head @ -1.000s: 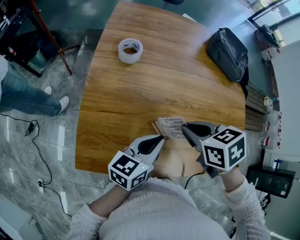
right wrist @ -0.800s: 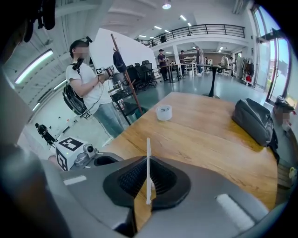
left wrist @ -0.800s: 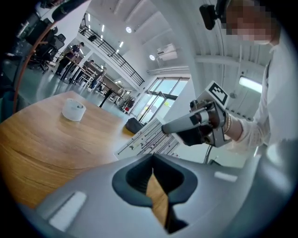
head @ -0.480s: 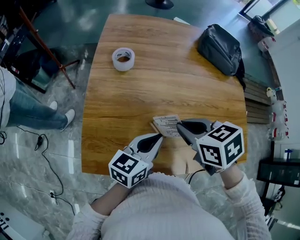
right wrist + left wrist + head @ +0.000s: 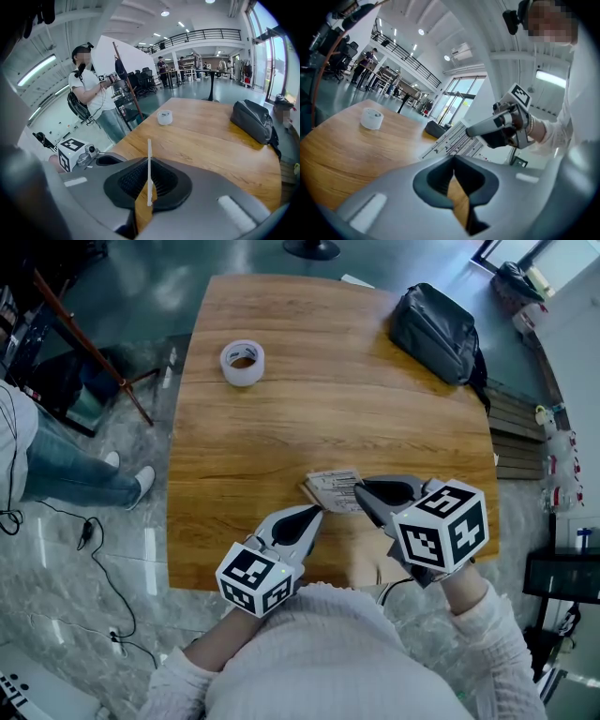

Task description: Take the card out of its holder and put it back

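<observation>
Clamping the right gripper (image 5: 367, 494) shut on the card (image 5: 149, 173), edge-on, over the table (image 5: 281, 418). Pinching the left gripper (image 5: 318, 513) closed at the holder (image 5: 308, 490) corner, likely bracing it so the card slides free.

White card (image 5: 336, 489) with black print, brown wood-grain table (image 5: 281, 418), black bag (image 5: 439, 326).

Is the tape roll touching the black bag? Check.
No, the tape roll sits well apart from the black bag, with bare tabletop between them.
</observation>
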Demonstrator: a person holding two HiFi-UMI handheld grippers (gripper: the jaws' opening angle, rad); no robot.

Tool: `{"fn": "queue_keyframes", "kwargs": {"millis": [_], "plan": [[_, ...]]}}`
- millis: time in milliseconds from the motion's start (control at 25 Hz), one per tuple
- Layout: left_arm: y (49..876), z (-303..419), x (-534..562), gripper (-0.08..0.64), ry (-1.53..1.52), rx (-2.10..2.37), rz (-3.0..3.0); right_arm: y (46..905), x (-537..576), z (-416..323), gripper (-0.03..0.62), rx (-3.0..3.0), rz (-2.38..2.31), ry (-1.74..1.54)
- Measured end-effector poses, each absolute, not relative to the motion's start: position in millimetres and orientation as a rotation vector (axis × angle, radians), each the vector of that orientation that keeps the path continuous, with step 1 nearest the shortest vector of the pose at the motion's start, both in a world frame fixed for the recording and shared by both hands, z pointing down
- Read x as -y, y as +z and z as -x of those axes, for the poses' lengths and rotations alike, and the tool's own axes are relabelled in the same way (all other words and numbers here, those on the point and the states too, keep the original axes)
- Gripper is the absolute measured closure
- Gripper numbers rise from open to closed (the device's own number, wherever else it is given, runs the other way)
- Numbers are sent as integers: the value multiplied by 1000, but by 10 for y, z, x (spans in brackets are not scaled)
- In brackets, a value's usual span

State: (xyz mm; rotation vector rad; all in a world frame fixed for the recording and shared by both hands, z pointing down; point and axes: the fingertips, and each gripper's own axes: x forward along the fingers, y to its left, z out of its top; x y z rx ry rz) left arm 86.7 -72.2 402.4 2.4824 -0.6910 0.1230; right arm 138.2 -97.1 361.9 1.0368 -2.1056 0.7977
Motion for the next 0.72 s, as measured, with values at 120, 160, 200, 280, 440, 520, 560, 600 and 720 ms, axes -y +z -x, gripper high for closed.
{"fn": "queue_keyframes", "kwargs": {"millis": [120, 160, 200, 280, 440, 520, 560, 600, 720], "plan": [[4069, -860, 719, 552, 143, 696, -2465, 3616, 978, -1393, 580, 2105, -1038, 794], [4081, -855, 720, 552, 146, 698, -2458, 3617, 979, -1395, 580, 2103, -1037, 794], [4088, -850, 721, 552, 147, 700, -2454, 3621, 981, -1398, 580, 2101, -1036, 794], [4090, -849, 724, 552, 147, 703, -2452, 3633, 985, -1406, 580, 2095, -1034, 794], [4064, -879, 726, 552, 143, 700, -2468, 3671, 1001, -1421, 580, 2078, -1030, 796], [4059, -888, 730, 552, 136, 694, -2468, 3688, 1012, -1419, 580, 2071, -1025, 795], [4061, -888, 735, 552, 133, 693, -2465, 3693, 1017, -1419, 580, 2067, -1022, 795], [4063, -886, 742, 552, 130, 694, -2460, 3699, 1022, -1421, 580, 2064, -1019, 797], [4078, -881, 756, 552, 128, 705, -2453, 3725, 1041, -1439, 580, 2052, -1010, 804]]}}
